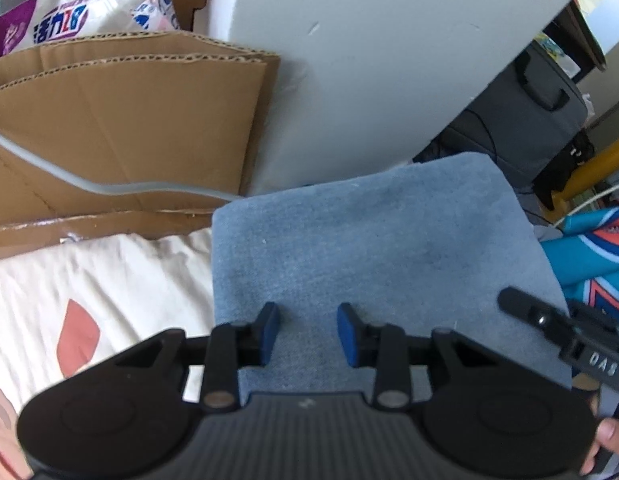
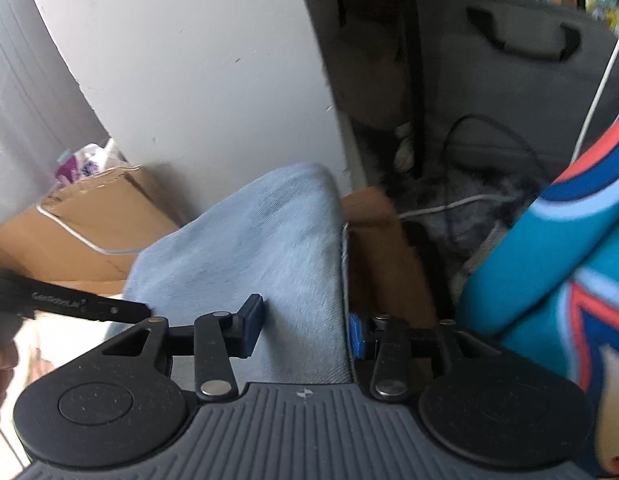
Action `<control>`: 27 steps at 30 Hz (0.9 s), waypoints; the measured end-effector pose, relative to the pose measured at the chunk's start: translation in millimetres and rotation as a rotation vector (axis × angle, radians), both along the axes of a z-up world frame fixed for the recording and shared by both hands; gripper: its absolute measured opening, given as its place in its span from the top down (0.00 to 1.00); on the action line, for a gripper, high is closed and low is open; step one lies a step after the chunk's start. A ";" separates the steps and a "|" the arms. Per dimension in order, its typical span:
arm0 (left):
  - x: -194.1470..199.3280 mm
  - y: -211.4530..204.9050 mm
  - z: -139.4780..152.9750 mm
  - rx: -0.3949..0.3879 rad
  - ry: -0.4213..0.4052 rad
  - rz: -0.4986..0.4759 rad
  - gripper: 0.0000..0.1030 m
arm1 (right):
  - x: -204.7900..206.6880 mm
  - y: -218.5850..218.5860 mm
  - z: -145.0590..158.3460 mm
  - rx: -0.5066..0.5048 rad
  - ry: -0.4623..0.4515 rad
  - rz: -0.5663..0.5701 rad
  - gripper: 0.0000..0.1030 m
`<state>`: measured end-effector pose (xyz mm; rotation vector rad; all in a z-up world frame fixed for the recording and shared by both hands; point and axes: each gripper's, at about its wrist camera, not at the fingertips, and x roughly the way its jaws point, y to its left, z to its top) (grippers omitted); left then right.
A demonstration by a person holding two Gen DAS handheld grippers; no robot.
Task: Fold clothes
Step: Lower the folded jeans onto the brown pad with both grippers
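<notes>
A folded light blue denim cloth (image 1: 373, 256) lies flat on a cream sheet (image 1: 109, 276). My left gripper (image 1: 308, 333) hovers over its near part with the blue pads apart and only flat cloth showing in the gap. In the right wrist view the same cloth (image 2: 253, 248) runs between the pads of my right gripper (image 2: 304, 330). Its hemmed edge lies beside the right pad, and the jaws stand apart without pinching it. A black finger of the right gripper (image 1: 525, 307) shows at the cloth's right edge. A finger of the left gripper (image 2: 89, 306) reaches in from the left.
Flattened cardboard (image 1: 121, 120) and a grey cable (image 1: 109, 189) lie behind the cloth, against a white panel (image 1: 369, 60). A teal and orange garment (image 1: 597, 248) lies to the right. A grey bag with a black handle (image 2: 521, 80) stands beyond it. Detergent pouches (image 1: 69, 16) sit in a box.
</notes>
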<state>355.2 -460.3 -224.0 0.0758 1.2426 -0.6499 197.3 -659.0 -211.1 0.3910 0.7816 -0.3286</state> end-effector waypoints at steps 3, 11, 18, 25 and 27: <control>-1.6 -1.2 1.0 0.001 -0.013 -0.004 0.64 | -0.8 2.7 16.8 -0.089 -0.014 -0.017 0.54; -8.3 -11.7 1.1 0.009 -0.063 -0.048 0.51 | 31.7 21.5 9.4 -0.117 -0.012 0.118 0.54; -7.1 -16.0 -1.4 0.010 -0.091 -0.073 0.47 | 60.2 23.7 -16.2 -0.126 0.065 0.143 0.54; -11.8 -19.8 -6.6 0.006 -0.158 -0.079 0.45 | 69.8 24.0 -32.0 -0.133 0.085 0.157 0.54; -13.8 -21.9 -7.6 0.010 -0.176 -0.082 0.45 | 70.3 22.5 -36.1 -0.120 0.085 0.153 0.55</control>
